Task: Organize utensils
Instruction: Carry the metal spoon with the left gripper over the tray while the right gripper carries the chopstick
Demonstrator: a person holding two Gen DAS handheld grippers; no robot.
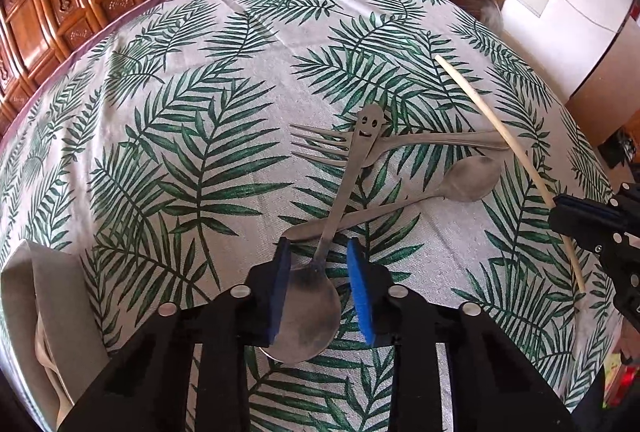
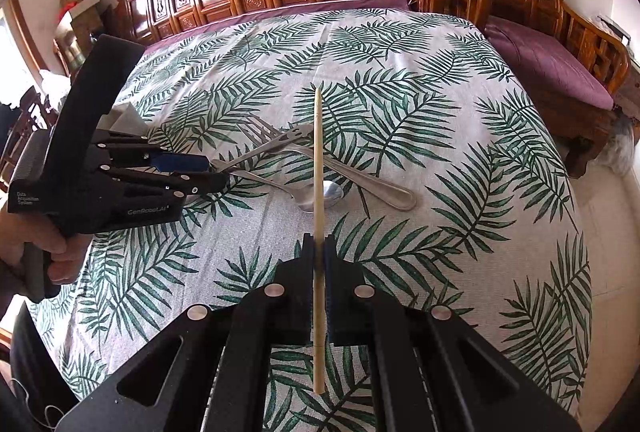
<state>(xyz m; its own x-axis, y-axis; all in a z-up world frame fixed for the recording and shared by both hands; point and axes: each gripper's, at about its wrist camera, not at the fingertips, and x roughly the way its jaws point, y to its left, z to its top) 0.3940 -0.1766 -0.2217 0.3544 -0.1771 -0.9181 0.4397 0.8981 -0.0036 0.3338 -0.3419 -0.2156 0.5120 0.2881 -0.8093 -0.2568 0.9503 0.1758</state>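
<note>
Surface (image 1: 168, 119): palm-leaf cloth. Landmark: fork (image 1: 400, 145), lying mid-surface. Left gripper (image 1: 322, 284) just nearer than the fork, jaws apart around the smiley-handled spoon (image 1: 320, 308), pads not pressing; spoon handle crosses the fork. Plain spoon (image 1: 440, 191) beside the fork. Right gripper (image 2: 319, 272) clenched on a chopstick (image 2: 318, 167), held above the fork's handle.
</note>
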